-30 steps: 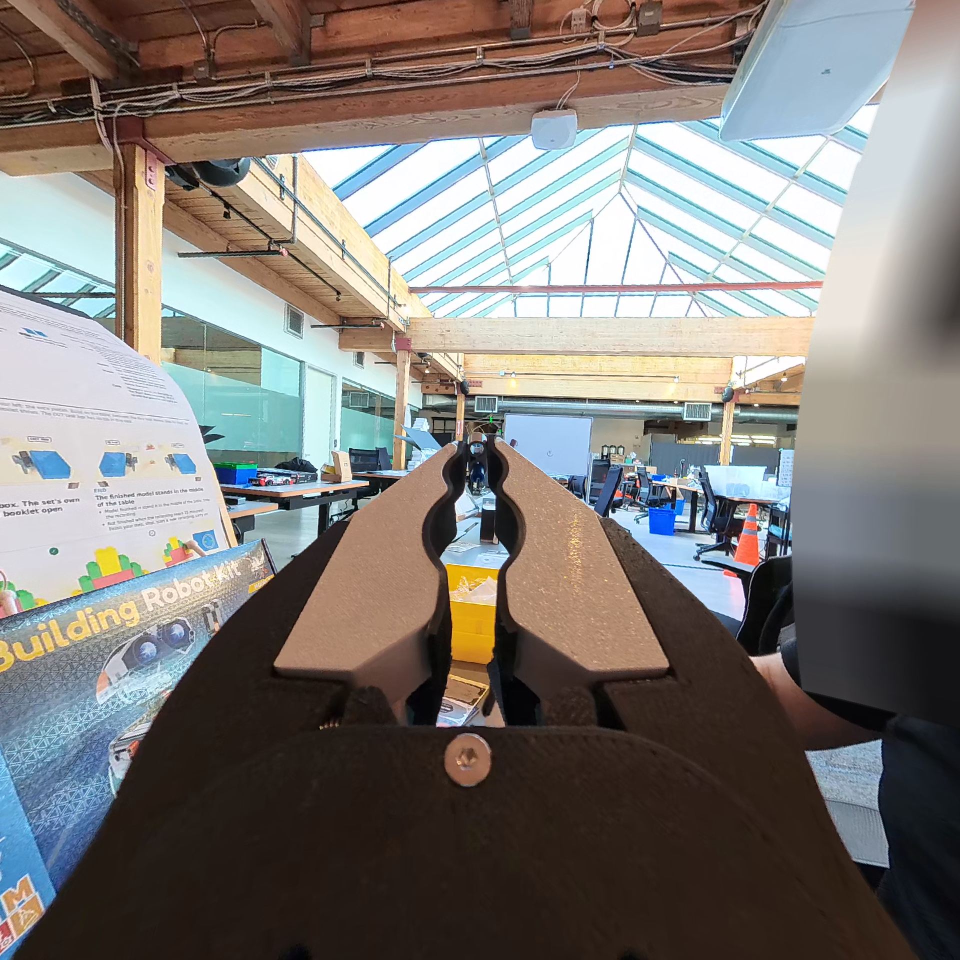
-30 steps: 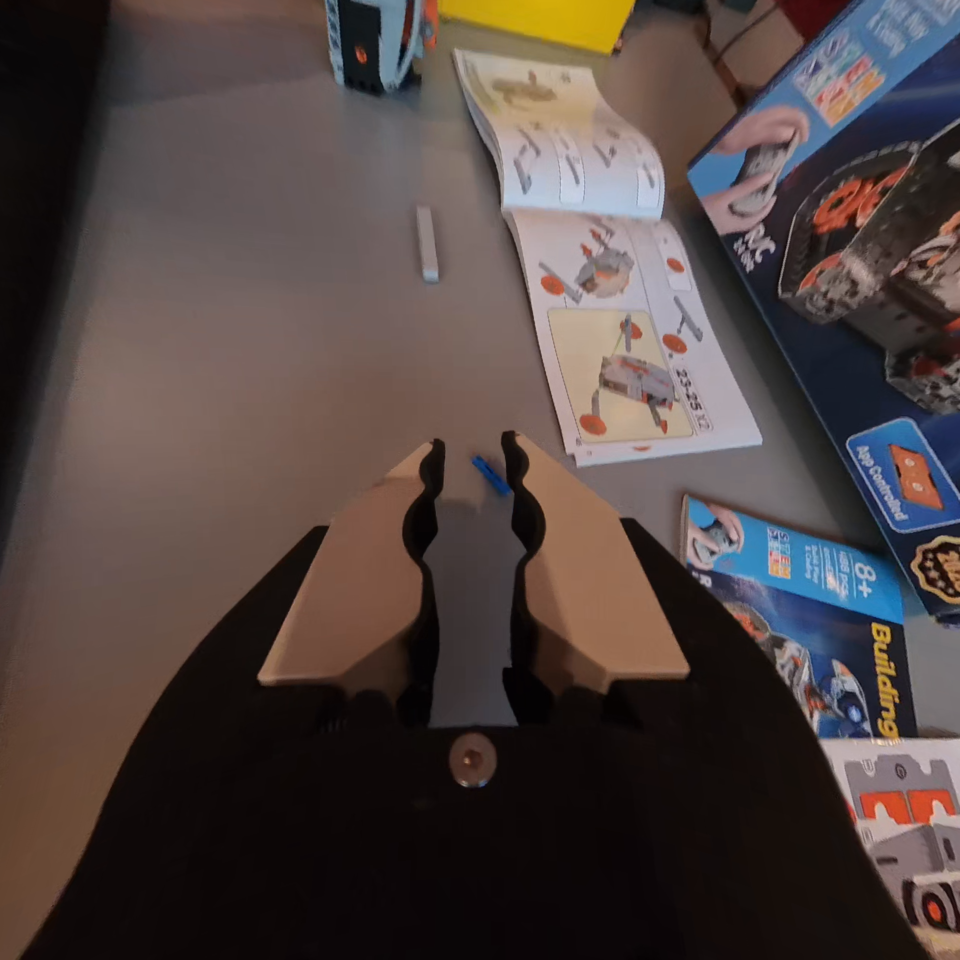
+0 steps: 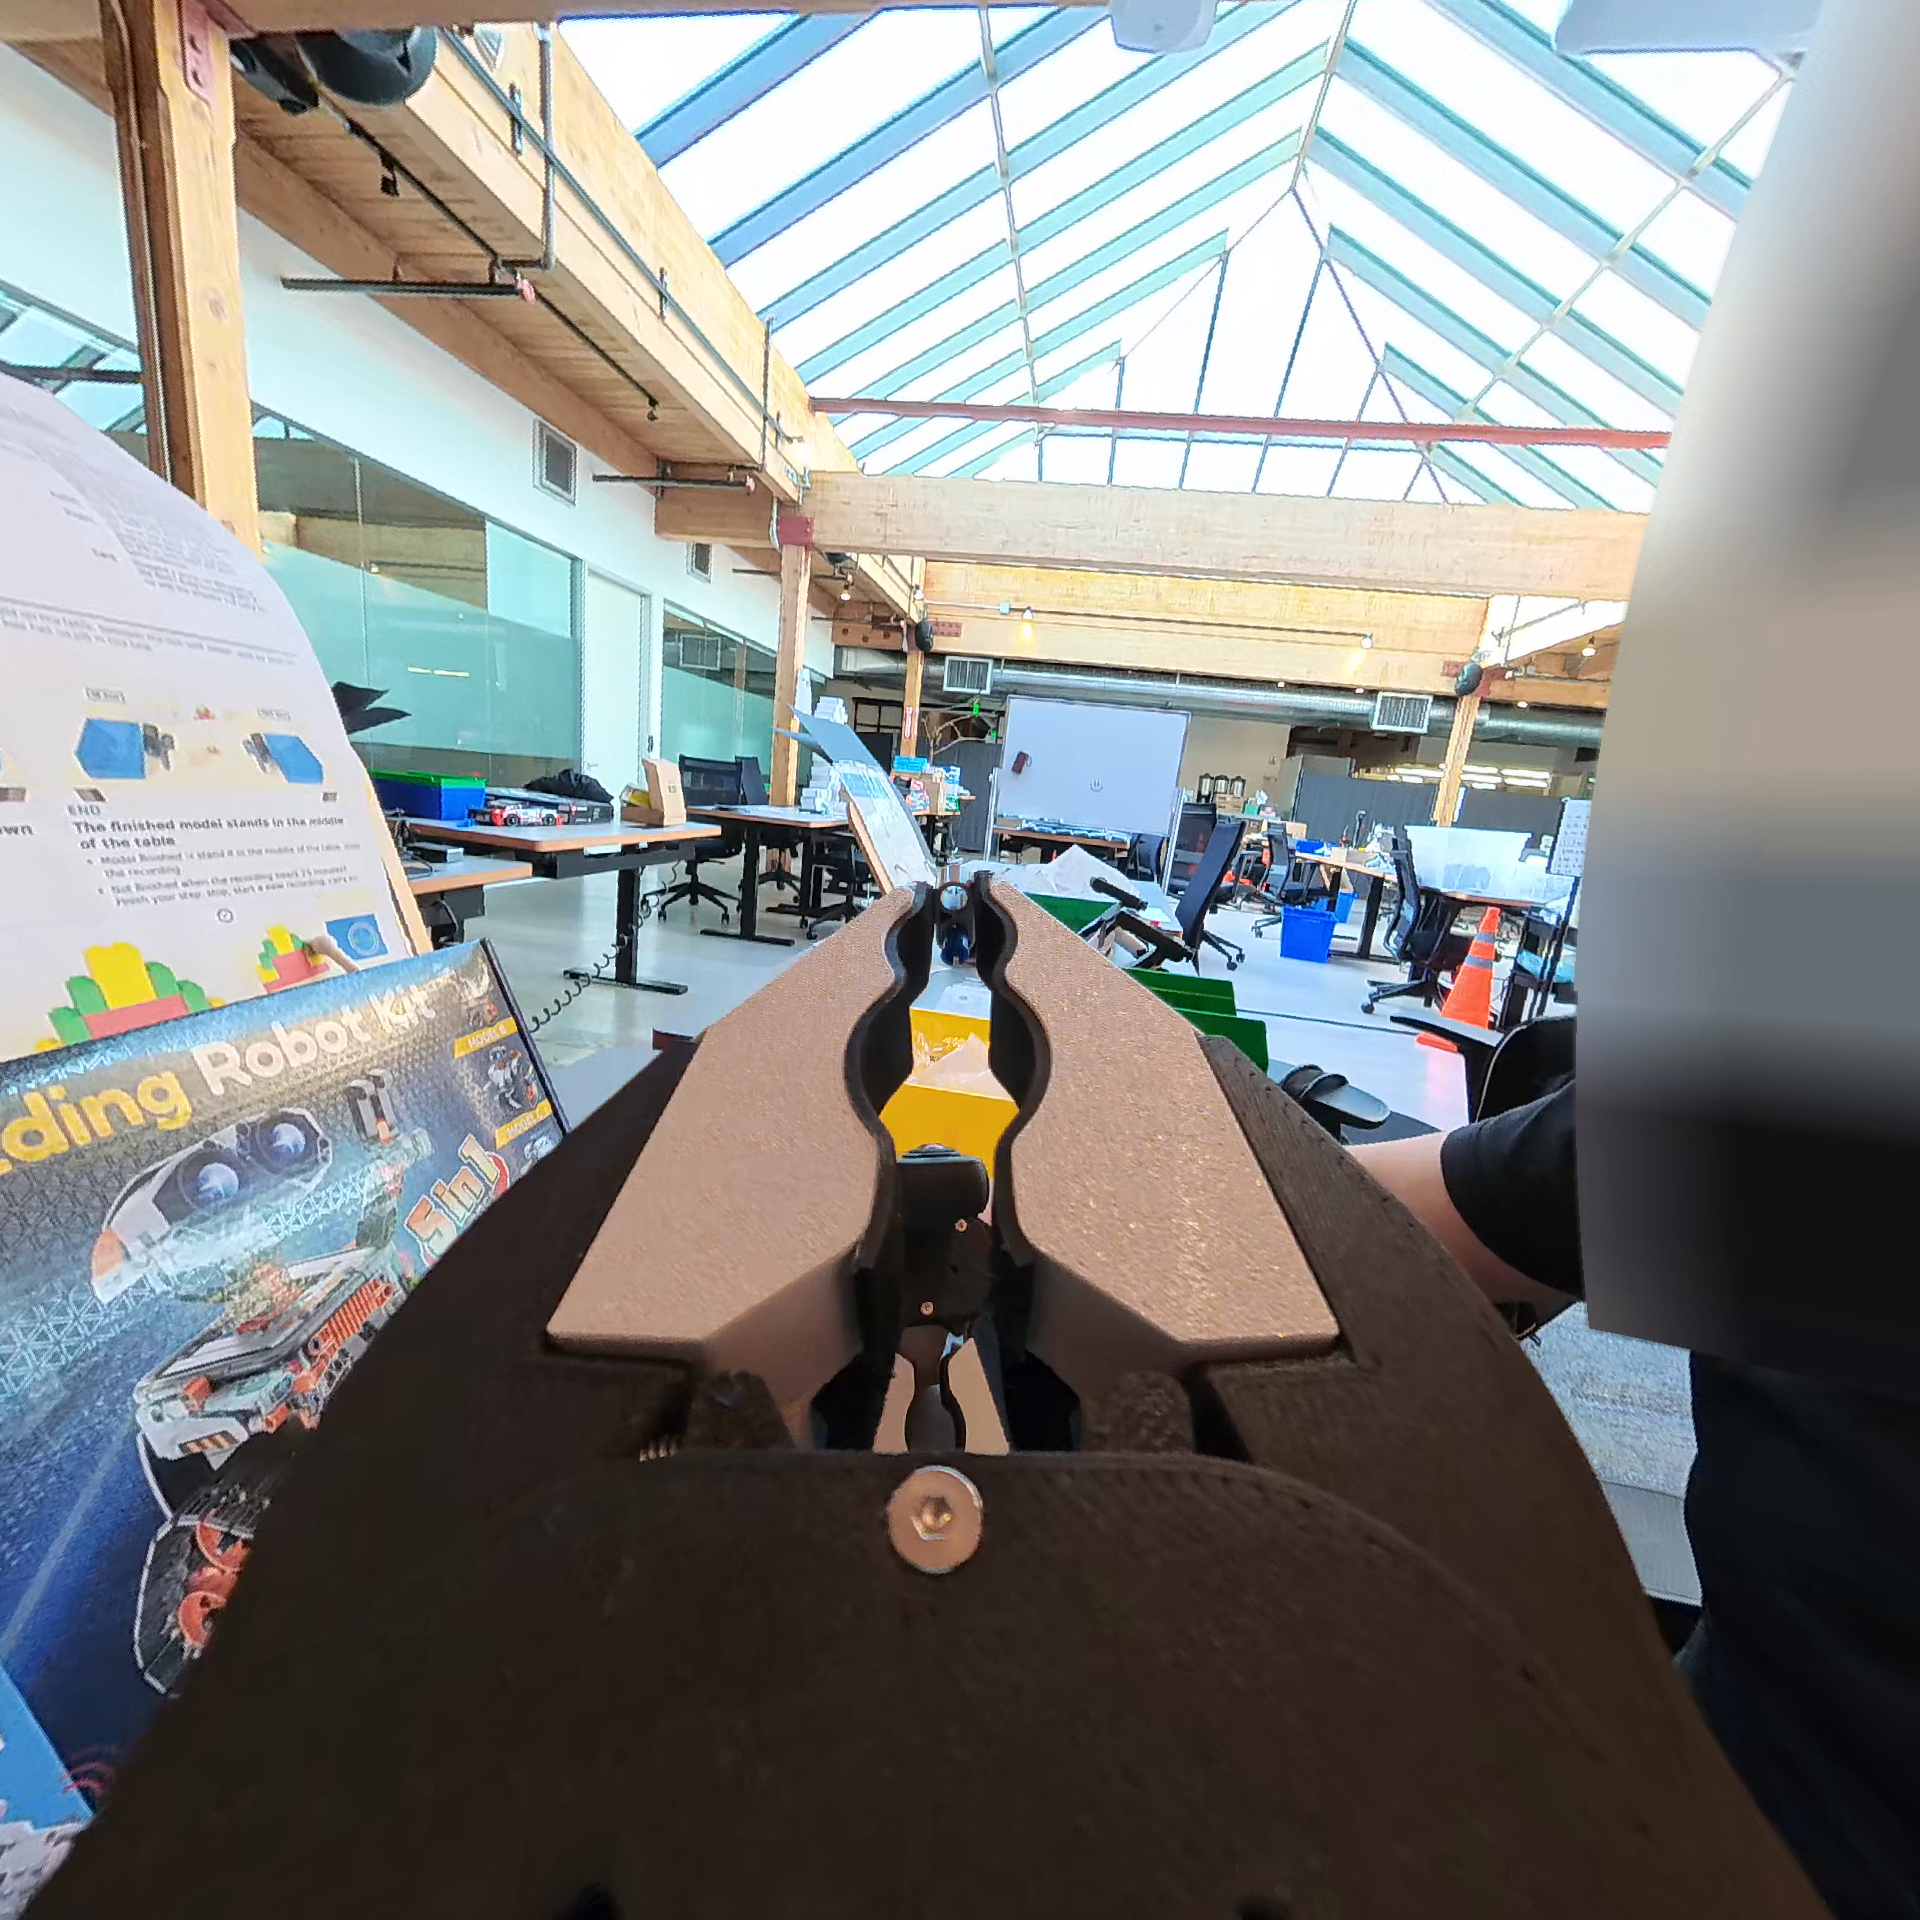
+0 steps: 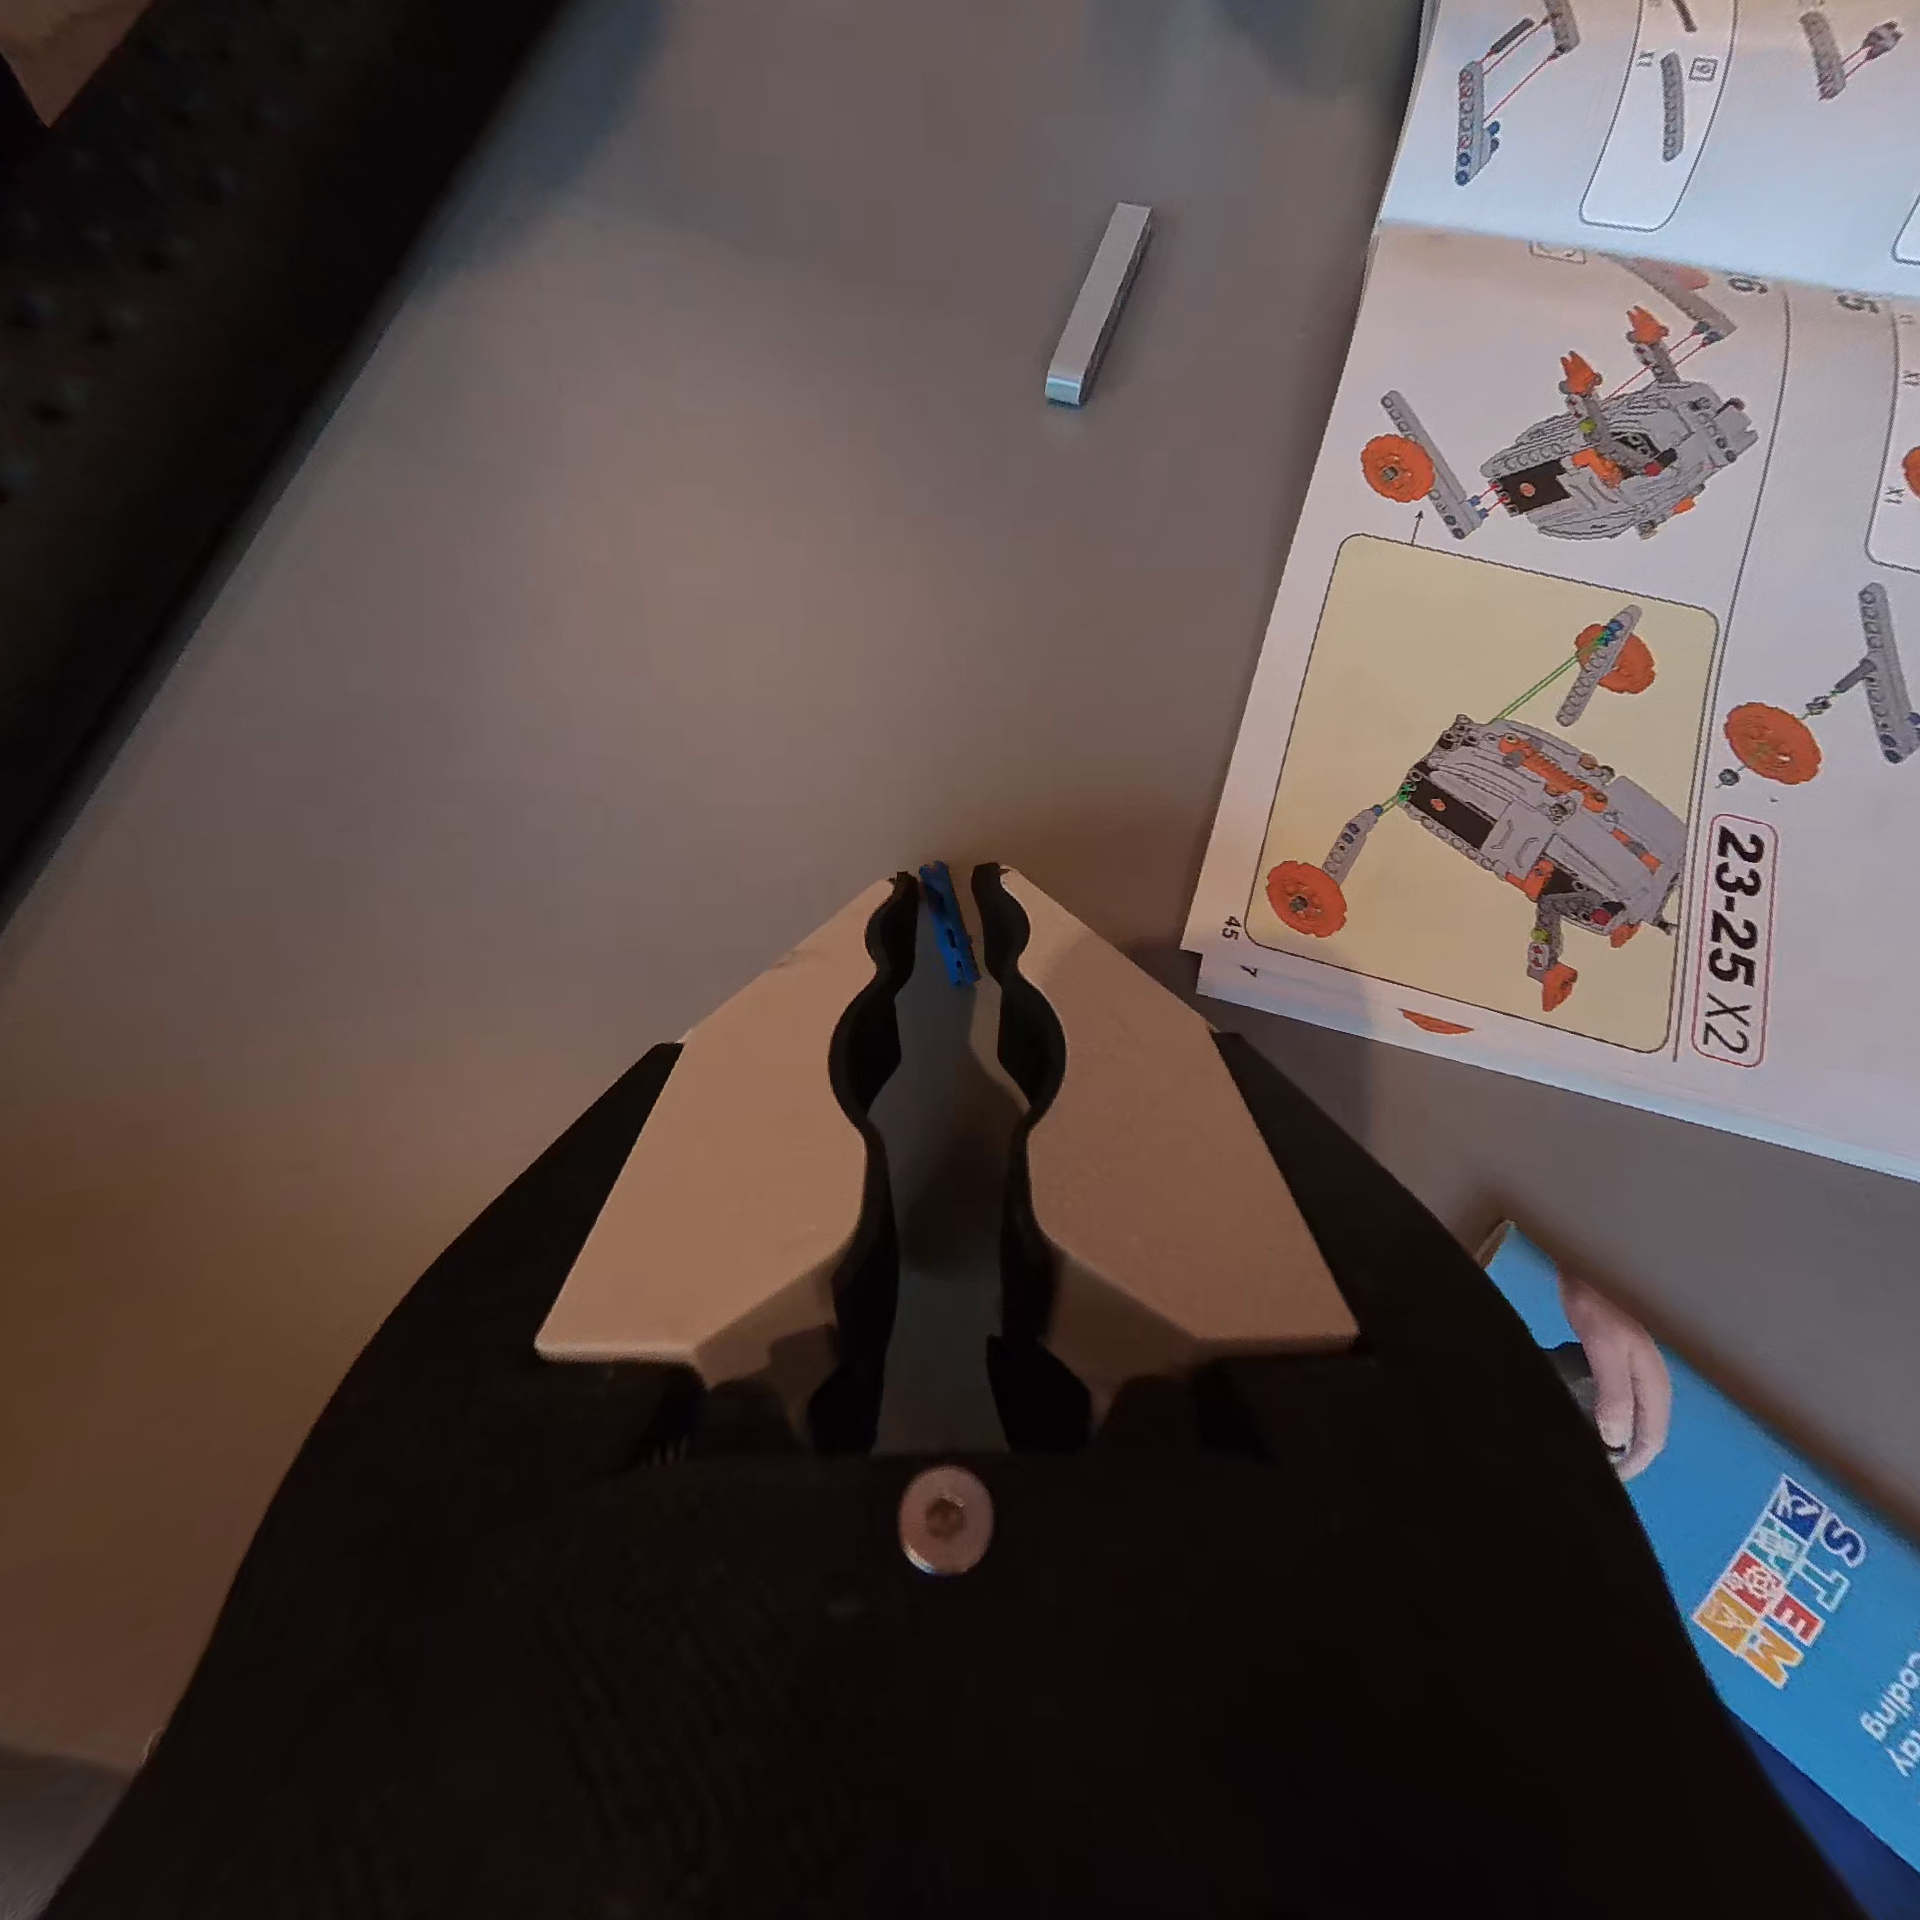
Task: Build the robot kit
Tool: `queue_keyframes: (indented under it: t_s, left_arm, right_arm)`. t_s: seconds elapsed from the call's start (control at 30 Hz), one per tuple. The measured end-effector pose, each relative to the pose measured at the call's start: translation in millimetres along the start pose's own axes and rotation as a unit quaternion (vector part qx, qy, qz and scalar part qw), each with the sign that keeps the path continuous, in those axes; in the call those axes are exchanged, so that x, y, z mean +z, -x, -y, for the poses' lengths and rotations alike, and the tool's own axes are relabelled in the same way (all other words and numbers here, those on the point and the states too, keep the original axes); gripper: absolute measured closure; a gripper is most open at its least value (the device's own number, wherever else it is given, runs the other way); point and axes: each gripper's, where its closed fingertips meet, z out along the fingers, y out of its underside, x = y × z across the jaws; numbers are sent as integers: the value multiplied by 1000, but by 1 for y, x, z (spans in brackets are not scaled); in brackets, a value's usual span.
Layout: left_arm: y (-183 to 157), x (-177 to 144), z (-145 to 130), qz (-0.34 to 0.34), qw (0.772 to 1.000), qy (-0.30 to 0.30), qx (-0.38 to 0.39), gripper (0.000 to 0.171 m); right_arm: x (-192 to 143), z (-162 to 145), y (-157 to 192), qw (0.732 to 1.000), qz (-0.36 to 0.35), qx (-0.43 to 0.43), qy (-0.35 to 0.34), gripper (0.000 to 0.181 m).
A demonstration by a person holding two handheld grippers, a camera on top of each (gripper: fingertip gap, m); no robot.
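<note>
My right gripper (image 4: 948, 878) is low over the grey table (image 4: 623, 623). Its fingers have closed to a narrow gap on a small blue pin (image 4: 948, 930), which sits between the tips. A grey beam (image 4: 1099, 307) lies on the table beyond it. My left gripper (image 3: 954, 904) is held up and points across the room. It is shut on a small dark piece with a blue end (image 3: 954, 935) at its tips. A black part (image 3: 940, 1226) shows low between its fingers.
An open instruction booklet (image 4: 1507, 582) lies to the right of my right gripper, and a blue box (image 4: 1766, 1558) at the lower right. In the left wrist view a blue kit box (image 3: 260, 1195) and a printed sheet (image 3: 156, 727) stand at the left. A yellow bin (image 3: 940, 1112) is ahead, and a person's arm (image 3: 1455, 1216) is at the right. Left tips to right tips: about 35 centimeters.
My right gripper has moved down and forward over the blue pin, and its fingers have narrowed around it. My left gripper has tilted a little, with the small piece still at its tips.
</note>
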Motion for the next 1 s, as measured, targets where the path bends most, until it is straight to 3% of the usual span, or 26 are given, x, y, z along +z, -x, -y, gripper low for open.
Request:
queue_keyframes:
  t_s: [0.2,0.3,0.4,0.5,0.6,0.7,0.8,0.93,1.0]
  left_arm:
    - [5,0,-6,5,1000,6,-7,166]
    - [9,1,-12,8,1000,16,-18,166]
    - [11,4,-23,8,998,44,-47,166]
    - [11,8,-37,2,993,75,-96,167]
    - [8,12,-44,-3,990,89,-114,167]
    - [5,14,-45,-5,990,91,-110,166]
    - [1,18,-43,-13,990,91,-108,166]
    - [1,22,-50,-15,988,102,-112,166]
    - [1,23,-54,-14,987,108,-115,166]
  right_arm:
    - [1,1,3,1000,-5,11,-7,176]
    - [-5,7,-3,998,-64,-11,-12,177]
    - [-25,39,-5,987,-143,-50,-57,177]
    - [-45,55,-7,970,-229,-72,-32,177]
    - [-31,54,8,974,-223,-12,-29,178]
    - [3,49,21,979,-191,57,-42,177]
    - [32,33,22,981,-172,87,-5,177]
    - [40,35,19,982,-156,104,-20,175]
    - [39,35,18,982,-159,96,-23,162]
